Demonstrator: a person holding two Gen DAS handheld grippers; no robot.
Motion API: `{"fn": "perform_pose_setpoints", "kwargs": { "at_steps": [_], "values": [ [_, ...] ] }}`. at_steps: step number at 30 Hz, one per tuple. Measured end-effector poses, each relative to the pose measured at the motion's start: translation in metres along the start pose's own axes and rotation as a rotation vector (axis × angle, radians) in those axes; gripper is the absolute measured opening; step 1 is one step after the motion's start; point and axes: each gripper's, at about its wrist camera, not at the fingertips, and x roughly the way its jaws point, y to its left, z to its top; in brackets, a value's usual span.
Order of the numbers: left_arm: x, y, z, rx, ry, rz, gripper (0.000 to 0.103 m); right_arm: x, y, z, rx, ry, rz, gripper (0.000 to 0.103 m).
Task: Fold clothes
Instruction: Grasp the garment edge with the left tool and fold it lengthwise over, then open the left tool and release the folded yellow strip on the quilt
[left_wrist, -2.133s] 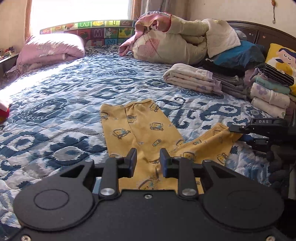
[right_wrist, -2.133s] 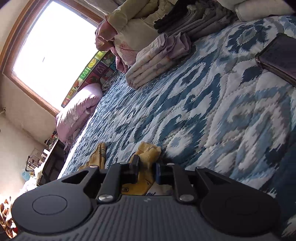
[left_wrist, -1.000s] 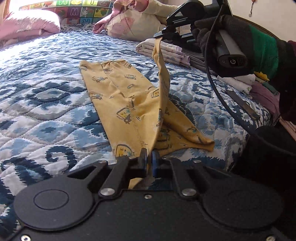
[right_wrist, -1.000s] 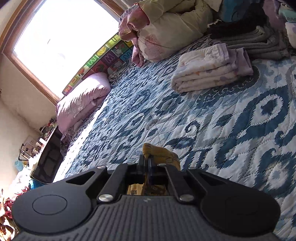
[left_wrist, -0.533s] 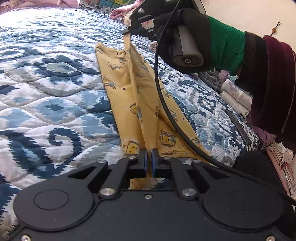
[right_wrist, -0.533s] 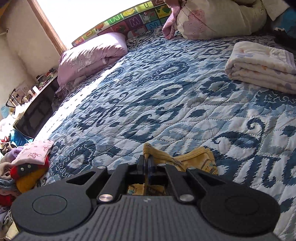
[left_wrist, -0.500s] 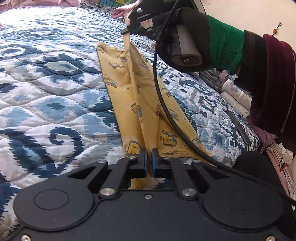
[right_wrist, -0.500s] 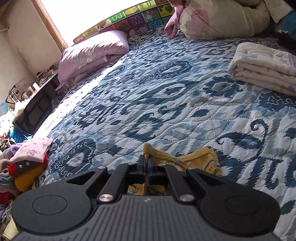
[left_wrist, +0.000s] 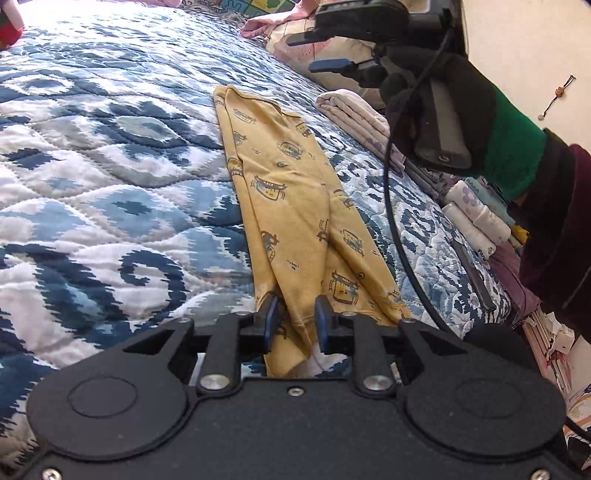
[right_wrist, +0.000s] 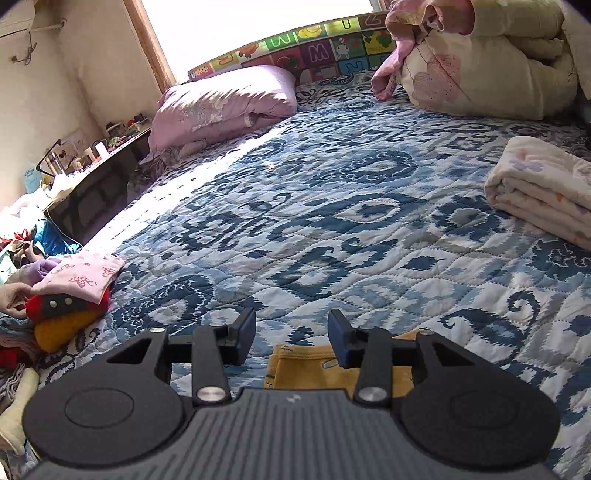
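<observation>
Your left gripper (left_wrist: 295, 321) is released, straddling the yellow cartoon-print cotton trousers (left_wrist: 291, 192); right gripper (right_wrist: 291, 334) released just above their cuff, probably clear.

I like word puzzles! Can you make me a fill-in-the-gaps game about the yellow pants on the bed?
1. The yellow pants lie on a blue and white ____.
2. The left gripper has its fingers ____, fabric loose between them.
3. The right gripper holds ____.
4. The pillow by the window is ____.

Missing words: quilt; open; nothing; purple

open quilt (right_wrist: 332, 206) ahead; folded blanket (right_wrist: 543, 192) right
</observation>
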Motion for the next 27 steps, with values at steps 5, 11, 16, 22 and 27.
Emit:
{"fn": "perform_pose_setpoints", "kwargs": {
  "at_steps": [5, 11, 16, 22, 27],
  "values": [
    [-0.01, 0.004, 0.002, -0.059, -0.058, 0.026, 0.029, -0.062, -0.037, -0.028, -0.06, -0.03, 0.01, 0.051],
    [-0.017, 0.01, 0.005, -0.144, -0.122, 0.075, 0.033, -0.117, -0.079, -0.108, -0.045, -0.053, 0.003, 0.054],
    [-0.011, 0.023, 0.003, -0.278, -0.097, 0.019, 0.046, -0.137, -0.104, -0.18, 0.094, -0.004, 0.025, 0.056],
    [0.001, 0.021, -0.005, -0.346, -0.07, 0.014, 0.043, -0.147, -0.122, -0.213, 0.295, 0.051, 0.126, 0.061],
    [0.006, 0.026, -0.016, -0.448, -0.049, -0.019, 0.034, -0.155, -0.125, -0.237, 0.461, 0.058, 0.215, 0.06]
  ]
}}
